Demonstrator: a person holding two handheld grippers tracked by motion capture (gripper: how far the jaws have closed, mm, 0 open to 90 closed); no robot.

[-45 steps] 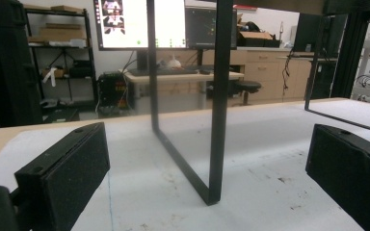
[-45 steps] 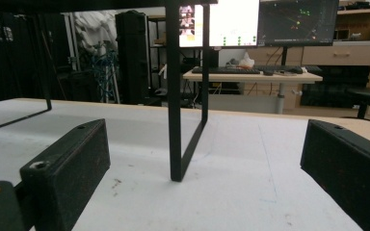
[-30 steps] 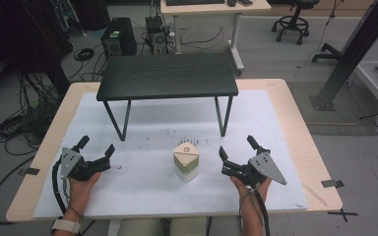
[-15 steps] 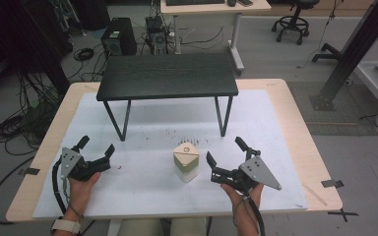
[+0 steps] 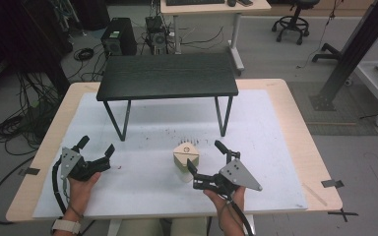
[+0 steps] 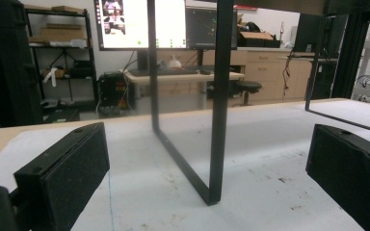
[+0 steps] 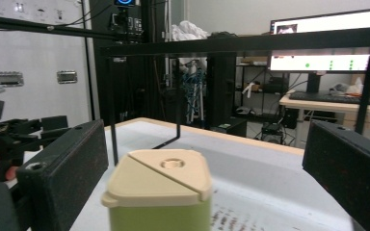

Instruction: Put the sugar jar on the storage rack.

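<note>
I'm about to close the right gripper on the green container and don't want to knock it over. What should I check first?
1. Right gripper open: ok, jaws spread wide.
2. Green container between the jaws: ok, though nearer the left jaw.
3. Container upright, lid seated: ok.
4. Jaws touching container: cannot tell, they look apart.
5. Small black table clear of the container: ok.
6. Left gripper out of the way: ok, open and off to the side.

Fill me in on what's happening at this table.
A person holds a two-jaw gripper in each hand. The right gripper is open, its jaws either side of a small container with a beige lid, not yet closed on it. The left gripper rests open near the table's left edge. A black stand stands behind.
</note>
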